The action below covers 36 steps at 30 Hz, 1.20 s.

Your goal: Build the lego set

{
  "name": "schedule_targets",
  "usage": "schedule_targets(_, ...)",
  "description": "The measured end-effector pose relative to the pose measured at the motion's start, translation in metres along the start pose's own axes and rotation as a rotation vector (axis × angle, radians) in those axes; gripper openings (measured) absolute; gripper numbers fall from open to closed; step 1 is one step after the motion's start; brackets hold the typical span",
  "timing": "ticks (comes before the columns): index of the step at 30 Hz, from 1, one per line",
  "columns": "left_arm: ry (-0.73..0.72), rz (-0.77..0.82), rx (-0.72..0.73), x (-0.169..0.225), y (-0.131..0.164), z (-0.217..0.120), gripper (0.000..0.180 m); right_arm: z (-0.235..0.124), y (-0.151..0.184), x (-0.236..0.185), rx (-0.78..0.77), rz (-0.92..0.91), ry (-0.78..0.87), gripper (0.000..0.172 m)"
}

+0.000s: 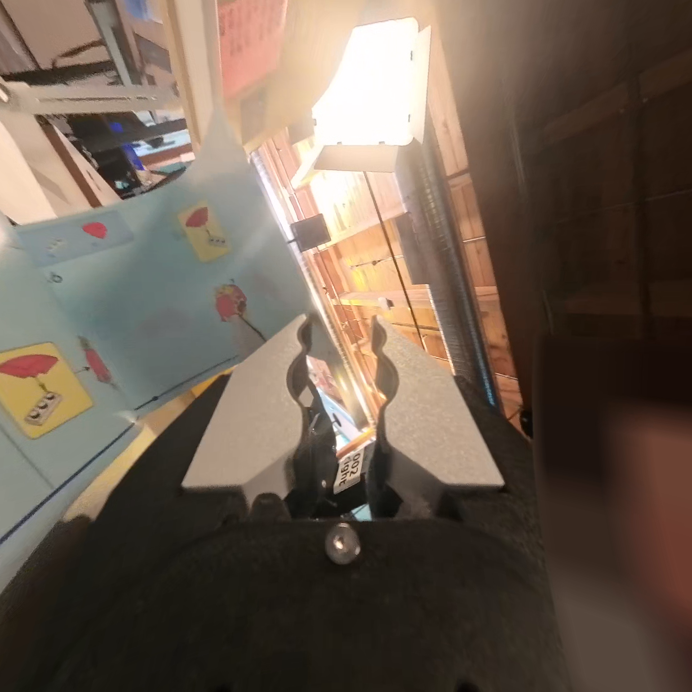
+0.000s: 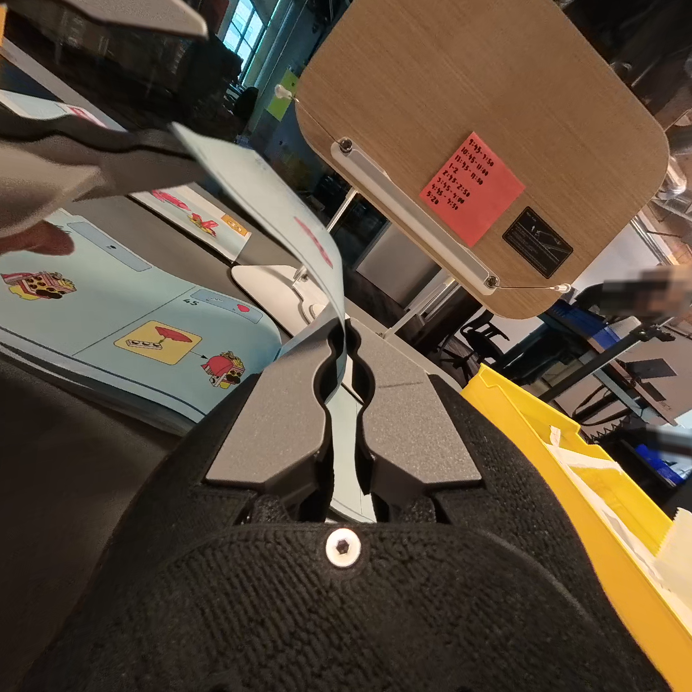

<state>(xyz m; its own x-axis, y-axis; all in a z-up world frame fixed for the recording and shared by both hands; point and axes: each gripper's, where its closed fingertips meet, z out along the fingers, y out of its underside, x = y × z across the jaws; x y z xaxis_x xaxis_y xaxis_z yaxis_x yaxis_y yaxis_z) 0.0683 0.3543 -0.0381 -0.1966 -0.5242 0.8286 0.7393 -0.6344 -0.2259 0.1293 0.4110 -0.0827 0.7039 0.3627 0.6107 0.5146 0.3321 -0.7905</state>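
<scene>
My right gripper [image 2: 346, 327] is shut on the edge of a light blue page [image 2: 269, 202] of an open picture instruction booklet [image 2: 93, 318] that lies on the dark table. The page curves up and to the left from my fingertips. Its far corner lies between the fingers [image 2: 112, 157] of my left gripper at the upper left, which stand apart and do not pinch it. In the left wrist view my left gripper [image 1: 342, 322] is open. The same blue page [image 1: 149, 292] stands beside its left finger, and its edge runs past the fingertips with a gap to the right pad.
A yellow bin [image 2: 561, 486] with white bags stands close on the right. A wooden board [image 2: 486, 93] with a pink note hangs ahead on a white stand [image 2: 269, 288]. A bright lamp [image 1: 374, 86] shines in the left wrist view. A person's finger [image 2: 37, 239] rests on the booklet. The left gripper's tips are roughly 10 centimeters from the right gripper's.
</scene>
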Motion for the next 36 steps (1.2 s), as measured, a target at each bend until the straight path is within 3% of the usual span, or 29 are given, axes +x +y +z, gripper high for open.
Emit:
schedule_targets(4,0.055,-0.034,0.003,0.005,0.001,0.002,0.012,0.000,0.000,0.000,0.001,0.002,-0.001,0.000)
schedule_targets(13,0.021,-0.017,-0.017,0.000,0.006,0.004,0.000,0.000,0.000,-0.001,0.001,0.000,-0.005,0.000)
schedule_targets(36,0.130,-0.028,-0.049,0.014,0.016,0.014,0.000,-0.001,-0.003,-0.008,0.014,-0.018,-0.035,0.000)
